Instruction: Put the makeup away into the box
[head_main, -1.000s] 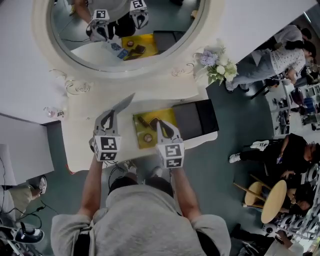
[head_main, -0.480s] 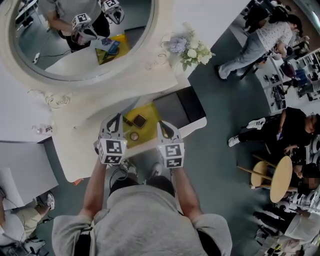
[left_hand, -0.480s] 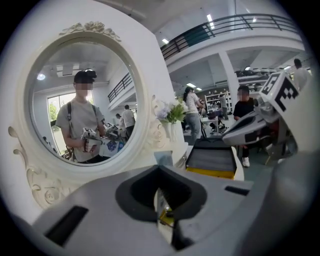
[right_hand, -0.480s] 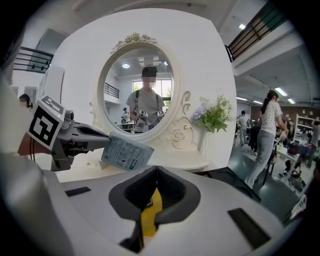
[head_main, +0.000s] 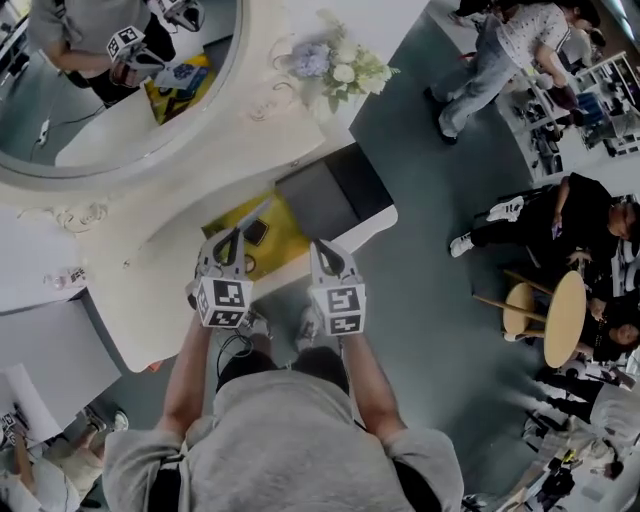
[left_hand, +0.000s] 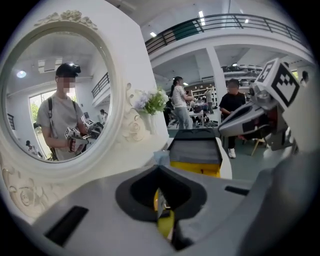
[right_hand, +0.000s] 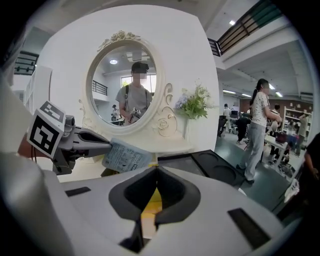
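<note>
My left gripper (head_main: 228, 240) pinches a pale printed packet (right_hand: 127, 156) in its fingers. My right gripper (head_main: 325, 250) has its fingers closed, empty. The black box (head_main: 335, 190) sits at one o'clock.

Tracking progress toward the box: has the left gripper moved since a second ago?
Yes. The left gripper, holding a packet, has shifted right toward the black box: earlier left of the yellow mat, its tip now reaches the mat's left edge.

Open-plan lab hall: mezzanine railing (left_hand: 235, 21), storage shelves (right_hand: 292, 120), white vanity mirror (right_hand: 122, 85), seated people (head_main: 575, 235)
</note>
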